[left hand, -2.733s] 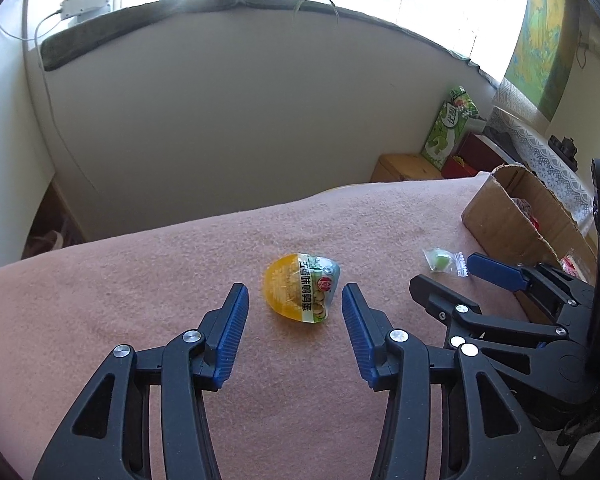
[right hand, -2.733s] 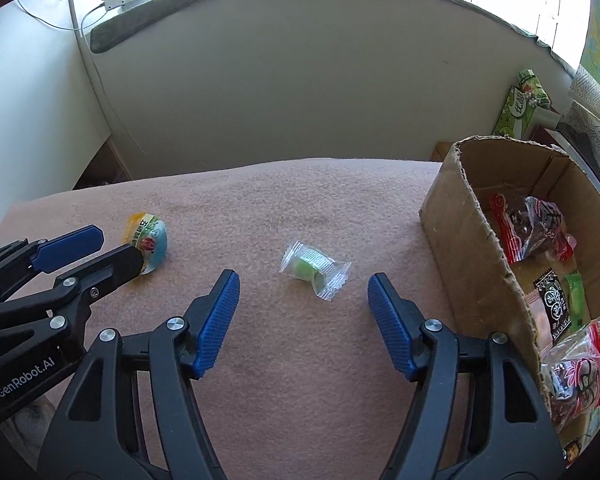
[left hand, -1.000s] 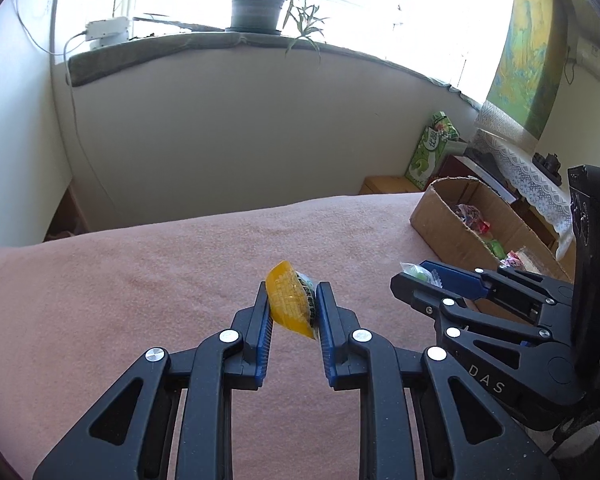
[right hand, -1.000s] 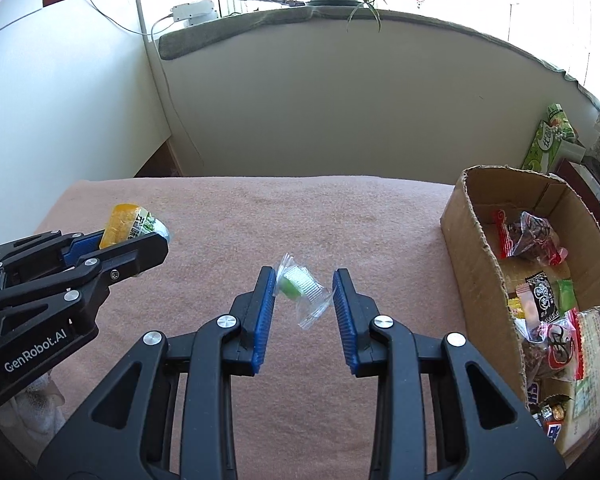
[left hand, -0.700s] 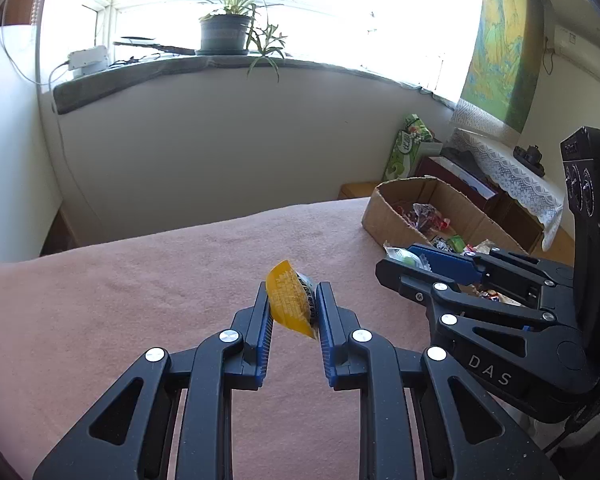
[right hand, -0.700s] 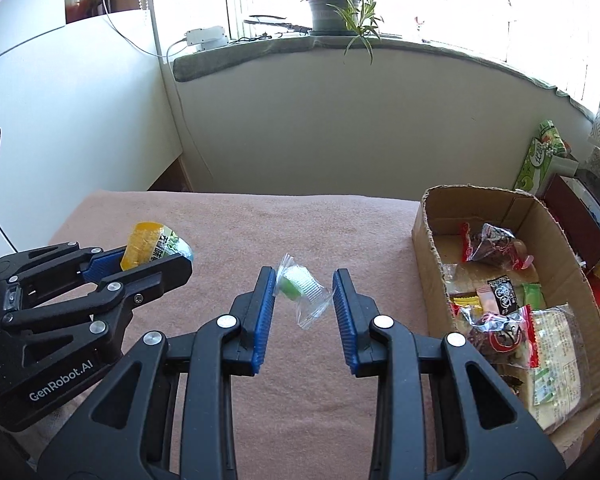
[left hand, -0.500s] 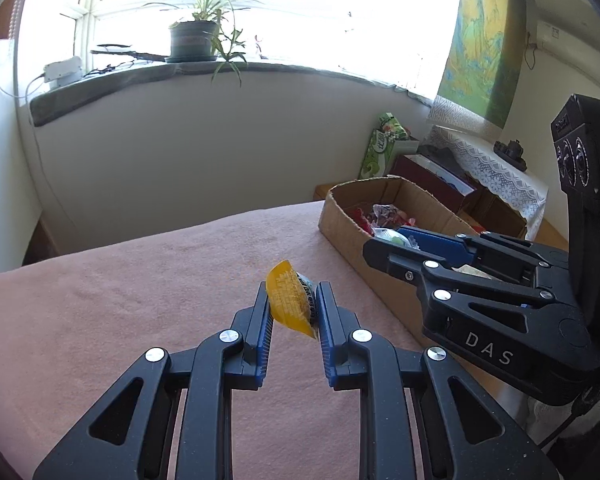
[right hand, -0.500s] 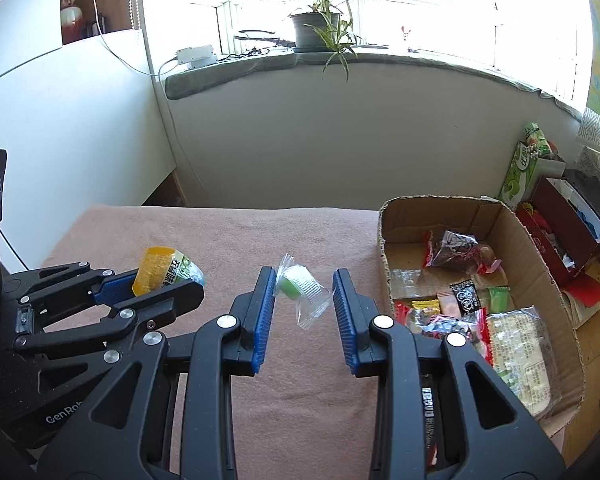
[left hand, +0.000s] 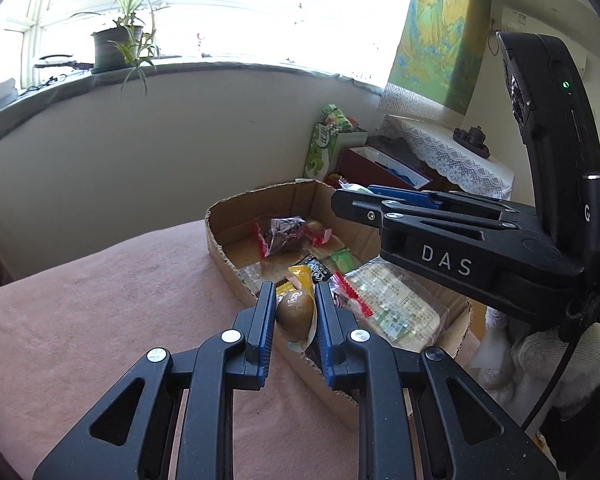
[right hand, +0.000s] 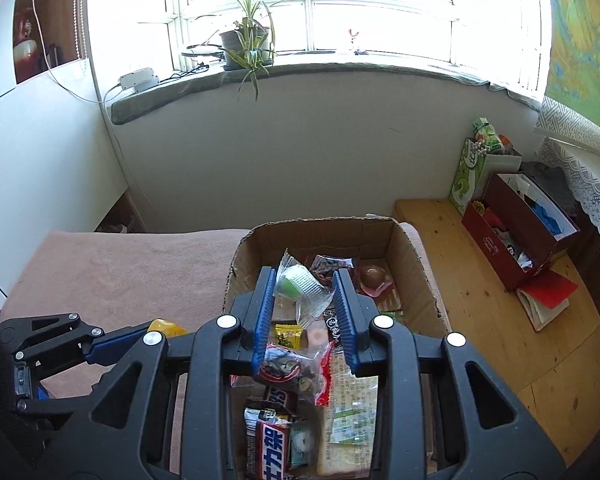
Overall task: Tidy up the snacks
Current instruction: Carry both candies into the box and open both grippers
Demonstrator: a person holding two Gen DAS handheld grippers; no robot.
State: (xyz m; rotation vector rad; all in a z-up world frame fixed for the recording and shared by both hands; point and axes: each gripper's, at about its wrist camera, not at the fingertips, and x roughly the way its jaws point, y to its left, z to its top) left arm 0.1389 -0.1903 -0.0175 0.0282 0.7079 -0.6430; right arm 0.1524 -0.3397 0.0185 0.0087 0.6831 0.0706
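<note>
My left gripper point(left hand: 295, 312) is shut on a yellow-topped egg snack pack point(left hand: 296, 308) and holds it over the near left wall of the cardboard box point(left hand: 236, 216). My right gripper point(right hand: 305, 294) is shut on a clear wrapper with a green candy point(right hand: 298, 285) and holds it above the middle of the box point(right hand: 324, 236). The box holds several wrapped snacks. In the left wrist view the right gripper point(left hand: 352, 194) reaches over the box's far end. In the right wrist view the left gripper point(right hand: 132, 338) sits at lower left with the yellow pack point(right hand: 162, 327).
The box stands at the right end of a table with a pink cloth point(left hand: 100, 312). Beyond it are a wooden floor point(right hand: 492, 320), a red box point(right hand: 516, 236), a green carton point(right hand: 470, 172) and a white wall point(right hand: 300, 140) under a windowsill with a potted plant.
Both grippers closed on their snacks, lifted them off the cloth and carried them right. They now hang over the box.
</note>
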